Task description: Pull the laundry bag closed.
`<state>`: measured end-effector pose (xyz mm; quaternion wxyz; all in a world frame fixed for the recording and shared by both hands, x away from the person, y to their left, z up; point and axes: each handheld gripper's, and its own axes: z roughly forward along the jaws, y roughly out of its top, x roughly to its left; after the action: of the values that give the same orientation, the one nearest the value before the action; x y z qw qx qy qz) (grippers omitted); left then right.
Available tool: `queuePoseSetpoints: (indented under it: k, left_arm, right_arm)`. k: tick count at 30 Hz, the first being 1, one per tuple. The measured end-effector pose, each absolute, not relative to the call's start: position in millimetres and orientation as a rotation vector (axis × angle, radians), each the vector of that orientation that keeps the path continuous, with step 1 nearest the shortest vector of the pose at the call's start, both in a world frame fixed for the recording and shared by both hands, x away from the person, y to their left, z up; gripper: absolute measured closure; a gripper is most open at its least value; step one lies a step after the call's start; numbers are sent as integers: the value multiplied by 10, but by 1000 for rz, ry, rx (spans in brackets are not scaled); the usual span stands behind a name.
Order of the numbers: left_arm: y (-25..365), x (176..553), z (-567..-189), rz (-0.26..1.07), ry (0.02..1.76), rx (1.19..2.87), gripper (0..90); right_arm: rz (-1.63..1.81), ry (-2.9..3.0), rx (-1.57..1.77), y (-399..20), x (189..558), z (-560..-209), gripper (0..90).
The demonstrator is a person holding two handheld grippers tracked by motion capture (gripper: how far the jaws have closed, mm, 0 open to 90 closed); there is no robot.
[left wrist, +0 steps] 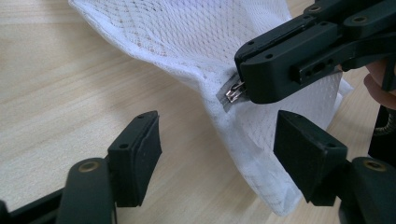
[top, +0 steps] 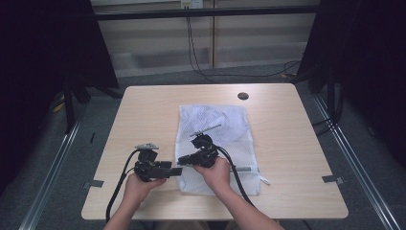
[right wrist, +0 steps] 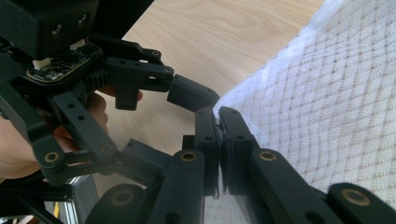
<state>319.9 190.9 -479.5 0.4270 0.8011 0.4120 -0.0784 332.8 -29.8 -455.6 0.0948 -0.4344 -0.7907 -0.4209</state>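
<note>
White mesh laundry bag (top: 218,143), flat near the middle of a pale wood-grain tabletop (top: 143,110), near-left corner lifted off the surface. Woven net fabric, fine diamond pattern, soft and crumpled, with a thicker white hem along the edge. Right gripper (top: 184,161) clenched tight on that corner, black pads pressed together with the mesh edge pinched between them; in the right gripper view (right wrist: 219,122) no gap between the pads. Small silver metal zipper pull (left wrist: 235,90) poking out just beside the clamped tips in the left gripper view. Left gripper (top: 176,171) released, wide apart, one blocky black pad on bare wood at the left, the other beside the hanging corner of the net; cloth between them but not pressed. Matte black plastic links, brass-coloured pivot pins, rubbery ribbed pad faces. Both grippers just left of the bag's near edge, tips almost meeting. Round dark hole (top: 243,96) far right on the table.
</note>
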Motion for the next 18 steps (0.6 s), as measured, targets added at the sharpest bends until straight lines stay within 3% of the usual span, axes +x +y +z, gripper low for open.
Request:
queuePoseSetpoints:
  k: [18]
  left_arm:
    - [1843,3246,-4840,-254,1004,1981,433]
  right_arm:
    - [-1252,-2330,-1295,-303,3332,-4539,868]
